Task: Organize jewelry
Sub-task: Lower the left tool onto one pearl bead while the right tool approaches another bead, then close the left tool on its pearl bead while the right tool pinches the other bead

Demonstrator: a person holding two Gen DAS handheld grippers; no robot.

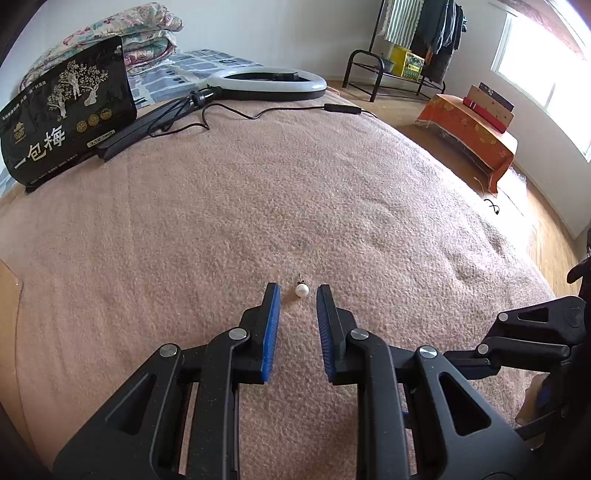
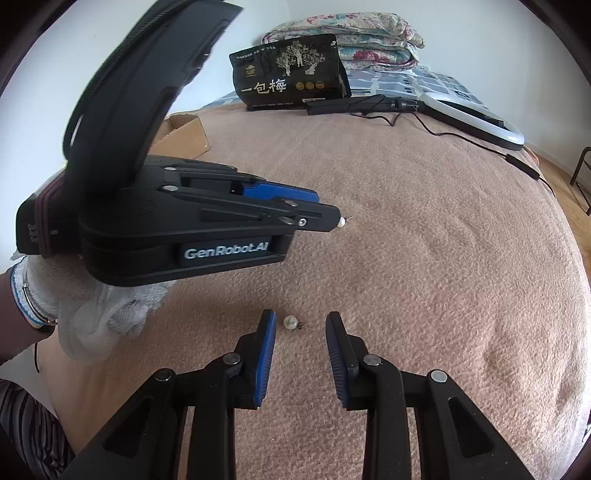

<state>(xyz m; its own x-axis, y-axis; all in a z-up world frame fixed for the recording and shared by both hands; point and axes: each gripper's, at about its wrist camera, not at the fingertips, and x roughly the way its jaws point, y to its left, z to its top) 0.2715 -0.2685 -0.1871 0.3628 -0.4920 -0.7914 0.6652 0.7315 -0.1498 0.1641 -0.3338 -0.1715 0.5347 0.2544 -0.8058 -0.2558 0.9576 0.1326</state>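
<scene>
Two white pearl stud earrings lie on a pink blanket. In the left wrist view one pearl earring point(image 1: 301, 290) lies between the tips of my open left gripper point(image 1: 298, 291), post pointing away. In the right wrist view a second pearl earring point(image 2: 291, 323) lies just ahead of my open right gripper point(image 2: 301, 321), nearer its left finger, post pointing right. The left gripper also shows from the side in the right wrist view point(image 2: 332, 219), with the first pearl point(image 2: 342, 222) at its tip. Both grippers hold nothing.
The pink blanket point(image 1: 221, 221) covers the bed. At the far end lie a black snack bag point(image 1: 70, 110), a ring light point(image 1: 267, 83) with its cable, and folded quilts point(image 2: 347, 33). A cardboard box point(image 2: 183, 134) sits at the bed's left edge. A clothes rack point(image 1: 413, 40) stands beyond.
</scene>
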